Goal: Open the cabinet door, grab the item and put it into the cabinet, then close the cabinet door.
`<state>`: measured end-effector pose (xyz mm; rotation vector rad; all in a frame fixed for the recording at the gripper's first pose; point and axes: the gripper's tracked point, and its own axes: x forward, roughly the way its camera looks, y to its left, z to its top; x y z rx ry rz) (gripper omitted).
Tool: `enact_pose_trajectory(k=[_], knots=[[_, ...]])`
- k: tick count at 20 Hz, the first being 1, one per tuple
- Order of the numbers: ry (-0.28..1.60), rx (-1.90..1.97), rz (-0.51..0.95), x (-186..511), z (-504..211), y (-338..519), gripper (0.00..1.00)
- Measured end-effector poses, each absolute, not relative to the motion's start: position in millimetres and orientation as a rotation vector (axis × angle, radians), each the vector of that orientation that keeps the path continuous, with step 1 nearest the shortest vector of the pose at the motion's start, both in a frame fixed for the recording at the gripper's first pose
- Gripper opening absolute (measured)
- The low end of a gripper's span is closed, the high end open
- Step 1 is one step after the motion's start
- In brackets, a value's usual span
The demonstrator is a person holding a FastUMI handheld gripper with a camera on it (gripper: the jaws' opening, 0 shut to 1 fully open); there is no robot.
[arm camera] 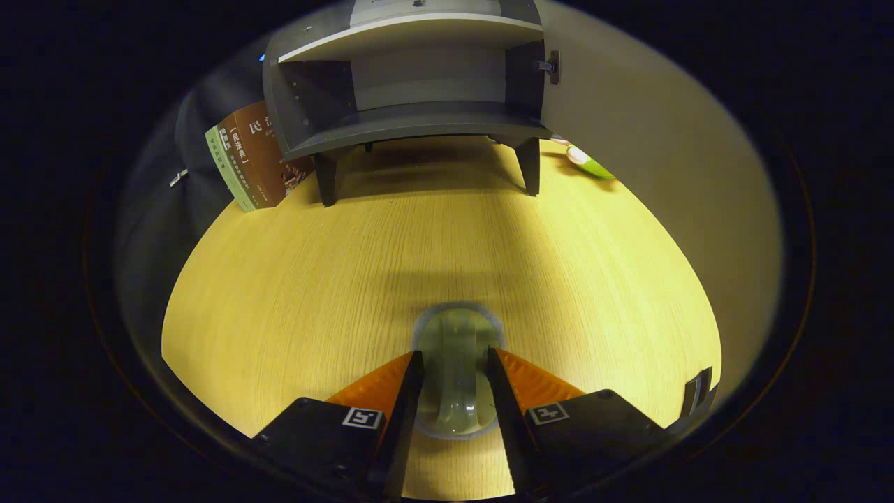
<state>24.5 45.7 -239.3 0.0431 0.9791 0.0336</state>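
Brown book (pixel 262 150) – cover characters "民法典", green book (pixel 225 168) spine – print too small to read

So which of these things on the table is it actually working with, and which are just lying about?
Part of the job:
- gripper, fingers on either side of the clear glass cup
- clear glass cup, lying on the wooden table
- grey cabinet, door already open

Just lying about:
- books leaning left of the cabinet
- green and white object to its right

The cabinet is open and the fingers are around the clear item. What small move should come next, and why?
Probably lift it a little off the table. The gripper has a finger on each side of the clear item and appears to grip it, and the open cabinet stands well beyond.
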Motion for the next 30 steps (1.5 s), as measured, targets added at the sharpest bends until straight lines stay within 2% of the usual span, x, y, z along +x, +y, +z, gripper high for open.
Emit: enact_pose_trajectory(k=[2,3,4,10,21,30], knots=[[0.983,0.044,0.004,22,-238,43,0.24],[0.977,0.03,0.007,23,-236,42,0.24],[0.977,0.02,0.012,25,-239,40,0.18],[0.909,0.024,0.047,33,-201,46,0.17],[0.689,0.089,0.138,78,-23,69,0.18],[0.497,0.098,0.168,161,111,84,0.17]])
